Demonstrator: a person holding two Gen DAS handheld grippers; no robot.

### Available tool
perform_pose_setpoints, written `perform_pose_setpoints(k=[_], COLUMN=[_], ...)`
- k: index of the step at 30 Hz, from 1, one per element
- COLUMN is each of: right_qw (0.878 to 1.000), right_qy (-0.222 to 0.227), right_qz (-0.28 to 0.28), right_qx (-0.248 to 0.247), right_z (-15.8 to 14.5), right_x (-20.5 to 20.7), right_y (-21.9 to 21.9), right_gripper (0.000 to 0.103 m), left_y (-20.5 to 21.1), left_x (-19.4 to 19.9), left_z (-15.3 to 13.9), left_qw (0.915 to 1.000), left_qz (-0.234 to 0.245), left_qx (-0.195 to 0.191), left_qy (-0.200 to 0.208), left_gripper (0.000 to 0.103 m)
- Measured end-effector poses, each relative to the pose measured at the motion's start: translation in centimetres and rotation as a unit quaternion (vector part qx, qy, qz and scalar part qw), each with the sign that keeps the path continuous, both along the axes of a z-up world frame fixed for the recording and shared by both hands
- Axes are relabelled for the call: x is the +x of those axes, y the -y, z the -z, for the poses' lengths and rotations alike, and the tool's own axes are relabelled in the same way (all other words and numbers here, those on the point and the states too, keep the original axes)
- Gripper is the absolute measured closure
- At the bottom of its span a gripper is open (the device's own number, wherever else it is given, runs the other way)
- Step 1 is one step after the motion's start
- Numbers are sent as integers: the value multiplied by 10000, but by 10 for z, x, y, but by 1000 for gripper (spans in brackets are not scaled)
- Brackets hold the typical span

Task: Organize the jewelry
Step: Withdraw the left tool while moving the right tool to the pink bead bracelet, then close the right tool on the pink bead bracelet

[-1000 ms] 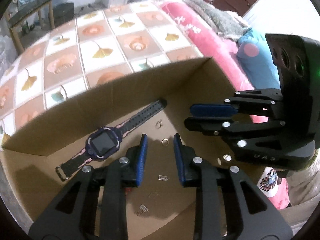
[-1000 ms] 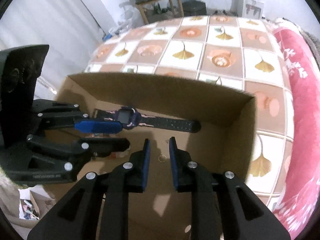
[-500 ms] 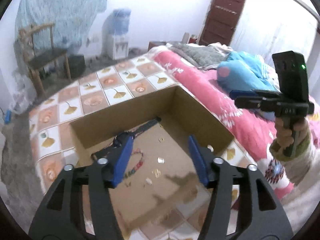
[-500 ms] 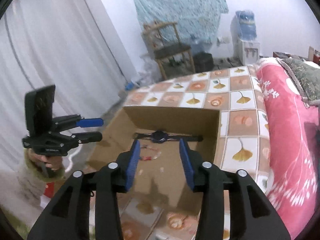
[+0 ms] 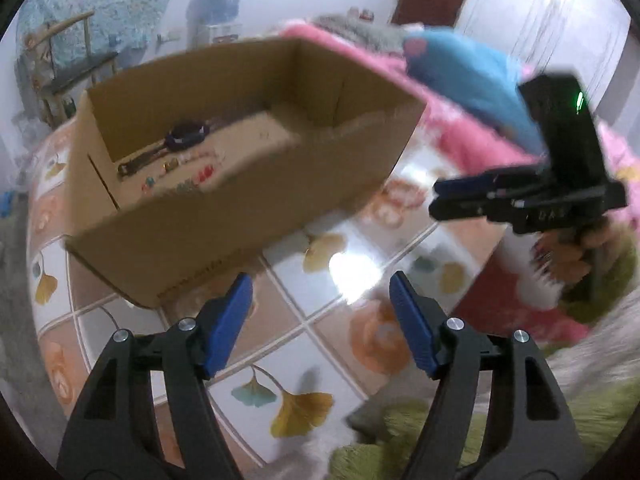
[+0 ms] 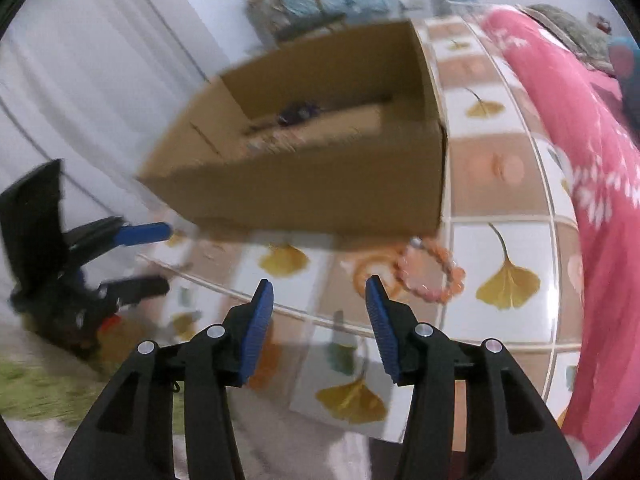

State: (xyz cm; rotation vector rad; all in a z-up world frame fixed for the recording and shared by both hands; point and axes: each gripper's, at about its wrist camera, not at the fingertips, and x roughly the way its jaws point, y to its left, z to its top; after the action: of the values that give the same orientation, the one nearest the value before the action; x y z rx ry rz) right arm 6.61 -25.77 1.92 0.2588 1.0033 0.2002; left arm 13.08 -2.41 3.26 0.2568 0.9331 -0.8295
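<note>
Over on the left there's a wooden chair (image 5: pixel 76 60) against the wall, then a cardboard box (image 5: pixel 224 208) sitting on the ginkgo-leaf patterned counter (image 5: pixel 352 272) with a watch (image 5: pixel 180 138) and some beaded bits inside. A pink bead bracelet (image 6: pixel 430 270) lies on the counter just outside the box's near right corner. Both tools are wide open holding nothing, the left tool (image 5: pixel 320 320) and right tool (image 6: pixel 318 320) hanging over the counter in front of the box, and a pink bed (image 6: pixel 592 160) runs along the far right.

The cardboard box (image 6: pixel 320 184) walls off the far side; tiled table (image 6: pixel 508 128) beside it lies open.
</note>
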Motion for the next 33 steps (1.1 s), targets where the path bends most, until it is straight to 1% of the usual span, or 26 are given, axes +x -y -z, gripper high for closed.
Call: perform_pose_setpoints(k=[1,3,5,7,8,10,12,13,15,17,19,20,22,26,28,33], right_qw=[9999,9991,9978,9967,9962,9960,9956,9957,9950,9949,9954,9954,9958,9979,9980,9976], right_qy=[9,28,64,73,59,-13,-105,-126,-53,-39,-45,-49,-78,-69,-53,-97], right_qz=[32,104,205,257,269,208,191,166,164,166,201,235,317,403,356,318], right_qx=[-164,-398,-623,-763,-832,-874,-907,-899,-983,-994,-937,-930,-859,-493,-521,-605], right_z=[4,8,11,13,16,24,32,34,34,35,36,36,37,35,34,37], right_x=[4,8,11,17,22,31,36,36,38,40,39,39,38,39,41,44], right_y=[-2,-3,-2,0,0,1,2,1,0,0,3,5,9,17,16,14], right_gripper=[56,62,66,69,73,76,83,84,87,93,95,97,97,97,97,97], left_y=[5,12,16,23,26,32,36,37,38,39,41,42,42,46,47,51], left_x=[0,1,0,0,0,-2,-1,1,3,5,10,12,17,24,26,31], left_z=[8,19,23,29,31,34,35,37,38,41,44,45,47,49,51,58], left_qw=[9999,9996,9995,9987,9980,9971,9972,9974,9973,9972,9976,9979,9981,9977,9976,9974], left_qz=[25,36,48,55,62,81,91,91,81,50,21,7,-23,-84,-105,-168], left_qx=[82,235,220,324,385,452,436,411,425,449,430,415,394,422,439,524], left_qy=[68,156,214,393,493,604,608,588,585,604,536,502,466,520,526,470], left_gripper=[36,36,37,37,38,41,43,46,48,52,55,58,59,63,64,74])
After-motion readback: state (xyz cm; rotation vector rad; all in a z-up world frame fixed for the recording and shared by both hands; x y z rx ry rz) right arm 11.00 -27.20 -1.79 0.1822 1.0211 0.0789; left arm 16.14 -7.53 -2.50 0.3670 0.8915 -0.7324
